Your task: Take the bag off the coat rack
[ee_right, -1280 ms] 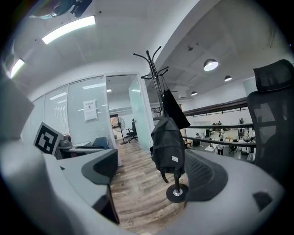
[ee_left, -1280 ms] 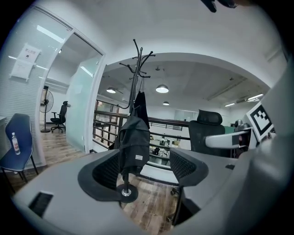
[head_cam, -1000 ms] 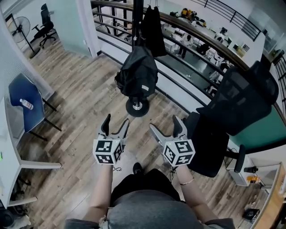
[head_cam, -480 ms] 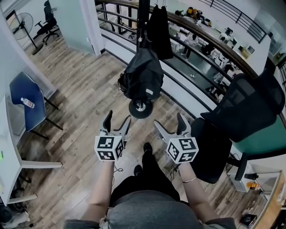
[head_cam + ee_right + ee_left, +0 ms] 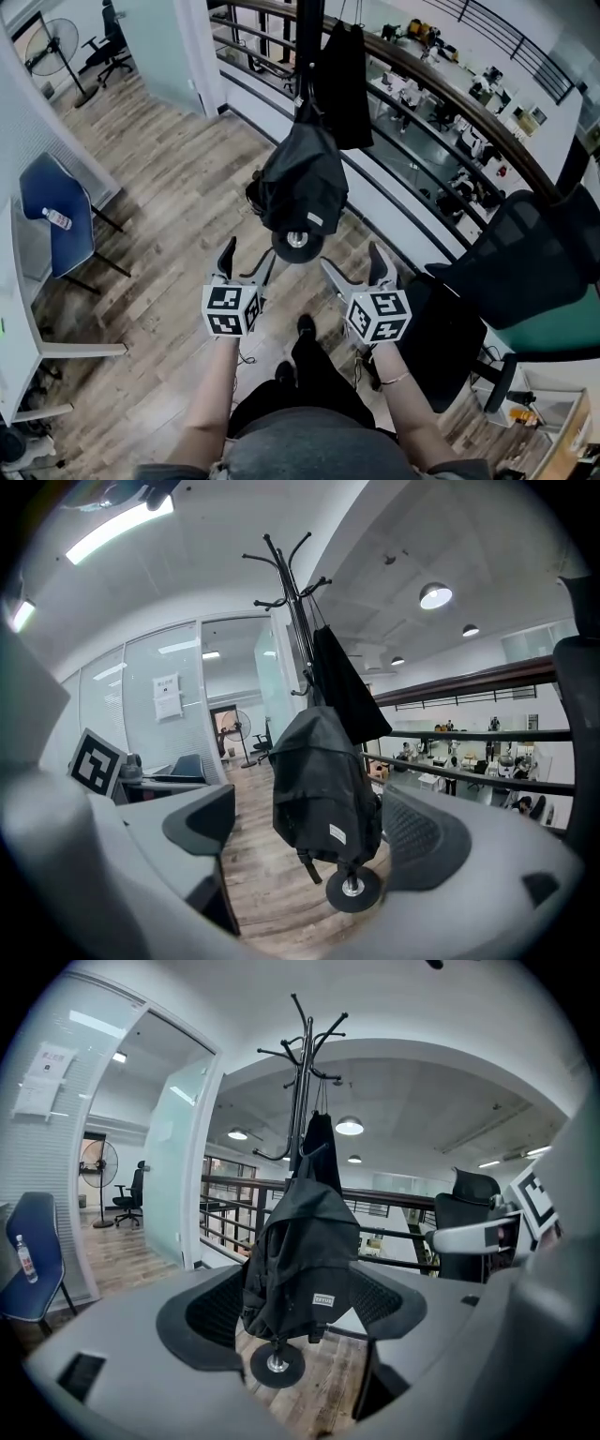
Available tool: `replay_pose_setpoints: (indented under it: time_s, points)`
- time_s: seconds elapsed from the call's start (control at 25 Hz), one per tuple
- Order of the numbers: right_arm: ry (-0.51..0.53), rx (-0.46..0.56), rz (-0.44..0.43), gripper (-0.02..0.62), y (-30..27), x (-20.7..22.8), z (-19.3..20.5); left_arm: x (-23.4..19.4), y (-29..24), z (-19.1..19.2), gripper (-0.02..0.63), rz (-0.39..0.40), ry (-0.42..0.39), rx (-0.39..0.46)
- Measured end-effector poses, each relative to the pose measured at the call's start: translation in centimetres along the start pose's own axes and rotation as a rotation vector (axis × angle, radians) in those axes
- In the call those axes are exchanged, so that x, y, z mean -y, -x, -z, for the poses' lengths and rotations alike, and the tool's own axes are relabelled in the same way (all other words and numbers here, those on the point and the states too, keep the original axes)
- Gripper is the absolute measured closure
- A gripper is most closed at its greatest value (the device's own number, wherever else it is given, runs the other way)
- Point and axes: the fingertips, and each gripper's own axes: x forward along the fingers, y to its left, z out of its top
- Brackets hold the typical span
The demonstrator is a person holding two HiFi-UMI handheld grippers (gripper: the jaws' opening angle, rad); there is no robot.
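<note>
Obs.: coat rack [image 5: 308,56] stands on the wood floor [image 5: 169,187], single dark pole on a round base [image 5: 297,242], curved hooks at the top seen in both gripper views.

Bag [image 5: 302,183]: black backpack, on the rack. It hangs against the pole, low down, with its bottom edge just above the base. A small pale label [image 5: 323,1299] sits on its lower front. A dark garment [image 5: 345,84] hangs from a higher hook, on the far side of the pole from the bag.

Left gripper [image 5: 248,255]: held out on the person's side of the rack, apart from the bag, pointing at it. Jaws spread wide, nothing gripped; the left gripper view shows the bag framed in the gap but beyond the tips.

Right gripper [image 5: 351,260]: level with the left, also on the near side of the rack and clear of the bag. Jaws spread wide, nothing between them; bag and base show through the gap in the right gripper view.

Surroundings, relative to the rack: a railing [image 5: 450,112] runs just behind it; a black mesh office chair [image 5: 525,272] stands to its right; a blue chair [image 5: 70,244] with a bottle [image 5: 57,218] lying on the seat stands well to its left.
</note>
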Motion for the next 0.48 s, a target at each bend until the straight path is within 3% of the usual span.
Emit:
replay_pose_setpoints:
  time_s: [0.2, 0.48]
  points:
    - [0.005, -0.036, -0.009, 0.120, -3.9, 2.9, 0.2, -1.1, -4.2, 0.4, 0.273, -0.012, -0.024, -0.038]
    - [0.032, -0.091, -0.029, 0.118, -8.3, 5.6, 1.0, -2.0, -9.0, 0.8, 0.273, -0.017, 0.008, -0.069]
